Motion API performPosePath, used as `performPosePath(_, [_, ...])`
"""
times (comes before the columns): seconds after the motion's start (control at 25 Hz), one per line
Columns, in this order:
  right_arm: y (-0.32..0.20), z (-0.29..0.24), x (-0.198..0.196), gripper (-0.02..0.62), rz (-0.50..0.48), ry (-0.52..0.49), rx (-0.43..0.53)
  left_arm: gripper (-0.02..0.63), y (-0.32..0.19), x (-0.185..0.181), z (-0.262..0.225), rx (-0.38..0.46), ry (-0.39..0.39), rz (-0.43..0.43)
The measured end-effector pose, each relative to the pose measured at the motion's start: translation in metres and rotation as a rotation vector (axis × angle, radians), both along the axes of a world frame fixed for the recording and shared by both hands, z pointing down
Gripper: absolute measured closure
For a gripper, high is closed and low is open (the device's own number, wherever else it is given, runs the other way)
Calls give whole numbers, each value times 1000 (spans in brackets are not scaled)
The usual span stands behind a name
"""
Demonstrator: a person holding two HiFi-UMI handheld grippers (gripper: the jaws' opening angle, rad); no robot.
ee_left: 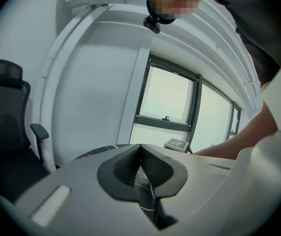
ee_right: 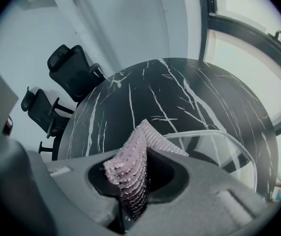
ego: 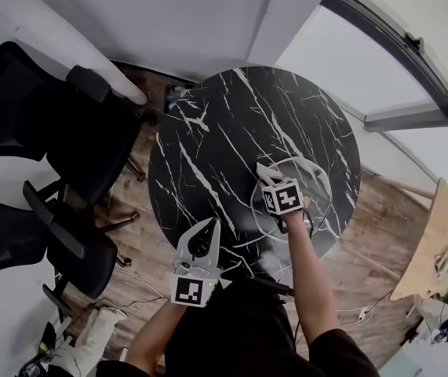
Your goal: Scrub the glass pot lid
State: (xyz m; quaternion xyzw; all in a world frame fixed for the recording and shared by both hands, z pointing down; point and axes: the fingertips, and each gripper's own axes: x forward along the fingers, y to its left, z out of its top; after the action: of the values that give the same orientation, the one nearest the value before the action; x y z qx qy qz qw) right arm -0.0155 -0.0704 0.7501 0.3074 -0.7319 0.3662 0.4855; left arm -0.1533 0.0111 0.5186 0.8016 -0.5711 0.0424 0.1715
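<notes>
A clear glass pot lid (ego: 306, 203) lies flat on the near right part of a round black marble table (ego: 224, 124). My right gripper (ego: 263, 171) hovers over the lid's left rim, shut on a pinkish-white scrubbing cloth (ee_right: 130, 168) that sticks up between its jaws. The lid's rim (ee_right: 219, 134) curves just beyond that cloth in the right gripper view. My left gripper (ego: 210, 228) is held at the table's near edge, left of the lid and apart from it. Its jaws meet at the tip with nothing between them (ee_left: 140, 149), and it points up toward a window.
Two black office chairs (ego: 43, 108) (ego: 20, 238) stand left of the table on a wooden floor (ego: 380, 226). A light wooden tabletop (ego: 435, 242) is at the far right. Cables and a bag lie on the floor at the lower left.
</notes>
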Motion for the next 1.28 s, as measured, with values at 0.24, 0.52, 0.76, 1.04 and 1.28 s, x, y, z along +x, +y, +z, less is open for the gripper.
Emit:
performPosePath(0.24, [18, 0, -7, 518, -14, 4, 11, 603, 17, -2, 1, -8, 11, 5])
performPosePath(0.52, [40, 0, -12, 518, -44, 4, 35, 603, 36, -9, 2, -12, 10, -7])
performPosePath(0.76, [59, -2, -8, 518, -67, 17, 57, 603, 47, -7, -2, 4, 8, -14])
performPosePath(1.04, [91, -3, -8, 518, -127, 20, 65, 603, 61, 12, -3, 7, 8, 14])
performPosePath(1.28, [121, 0, -7, 518, -163, 1, 58, 603, 64, 32, -8, 20, 7, 59])
